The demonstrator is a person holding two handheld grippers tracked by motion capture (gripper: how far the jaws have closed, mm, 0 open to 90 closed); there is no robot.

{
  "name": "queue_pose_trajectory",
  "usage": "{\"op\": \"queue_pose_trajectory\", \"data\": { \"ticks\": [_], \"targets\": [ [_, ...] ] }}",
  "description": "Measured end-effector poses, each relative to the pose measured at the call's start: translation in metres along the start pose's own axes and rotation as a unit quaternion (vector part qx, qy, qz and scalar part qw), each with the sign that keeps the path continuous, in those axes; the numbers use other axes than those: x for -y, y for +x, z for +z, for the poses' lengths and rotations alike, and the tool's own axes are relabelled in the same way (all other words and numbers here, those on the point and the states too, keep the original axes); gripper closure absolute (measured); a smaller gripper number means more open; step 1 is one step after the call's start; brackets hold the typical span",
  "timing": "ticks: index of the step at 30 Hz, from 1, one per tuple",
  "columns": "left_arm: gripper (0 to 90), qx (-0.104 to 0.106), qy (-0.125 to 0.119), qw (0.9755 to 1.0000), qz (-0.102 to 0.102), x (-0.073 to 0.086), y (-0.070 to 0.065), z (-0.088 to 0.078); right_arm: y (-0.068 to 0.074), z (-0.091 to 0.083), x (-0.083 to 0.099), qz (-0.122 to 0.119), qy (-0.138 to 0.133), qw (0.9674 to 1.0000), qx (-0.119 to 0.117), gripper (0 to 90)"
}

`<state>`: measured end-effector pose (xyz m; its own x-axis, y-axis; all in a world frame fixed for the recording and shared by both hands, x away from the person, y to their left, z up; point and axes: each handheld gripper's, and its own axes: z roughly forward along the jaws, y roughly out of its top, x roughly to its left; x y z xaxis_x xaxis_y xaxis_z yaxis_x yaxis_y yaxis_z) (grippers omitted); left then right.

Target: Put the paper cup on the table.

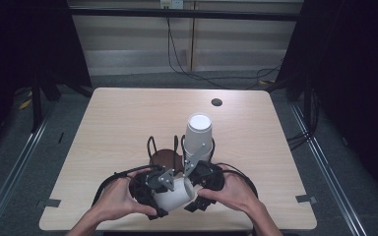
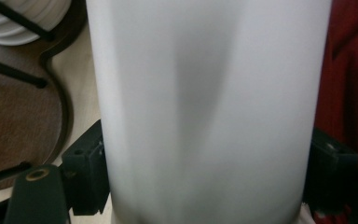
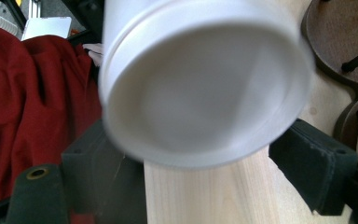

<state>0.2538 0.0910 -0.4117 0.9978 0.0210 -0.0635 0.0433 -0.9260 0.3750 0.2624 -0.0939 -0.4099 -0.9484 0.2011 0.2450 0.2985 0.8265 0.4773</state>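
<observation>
Both hands work one cup [image 1: 173, 194] near the rack [image 1: 165, 156] — left gripper [image 1: 158, 189] clamps its wall, right gripper [image 3: 205, 154] straddles its base, grip unclear — pull straight.

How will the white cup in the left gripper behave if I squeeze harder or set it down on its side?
The cup looks thin-walled and light, so it would likely dent. Round and tapered, it would probably roll in a curve on the table.

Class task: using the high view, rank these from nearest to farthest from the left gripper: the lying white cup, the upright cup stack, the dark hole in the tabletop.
1. Lying white cup: at the left gripper.
2. Upright cup stack: behind, rightward.
3. Dark hole: far side.
</observation>
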Motion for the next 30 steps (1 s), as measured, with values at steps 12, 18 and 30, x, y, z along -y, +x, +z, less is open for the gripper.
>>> {"op": "queue_pose_trajectory", "data": {
  "ticks": [12,18,30],
  "targets": [
    [19.0,0.021,-0.014,0.9997,0.005,-0.0044,-0.0038,-0.0001,0.0032,-0.0046,-0.0020,-0.023,-0.033,0.9991,-0.017,16.3],
    [19.0,0.029,-0.010,0.9995,0.005,-0.0053,-0.0046,0.0041,0.0041,0.0021,-0.0052,-0.024,-0.023,0.9991,-0.026,16.3],
    [18.1,0.036,-0.017,0.9992,0.004,-0.0053,-0.0049,0.0082,0.0060,0.0031,-0.0061,-0.027,-0.020,0.9988,-0.035,24.8]
  ]
}}
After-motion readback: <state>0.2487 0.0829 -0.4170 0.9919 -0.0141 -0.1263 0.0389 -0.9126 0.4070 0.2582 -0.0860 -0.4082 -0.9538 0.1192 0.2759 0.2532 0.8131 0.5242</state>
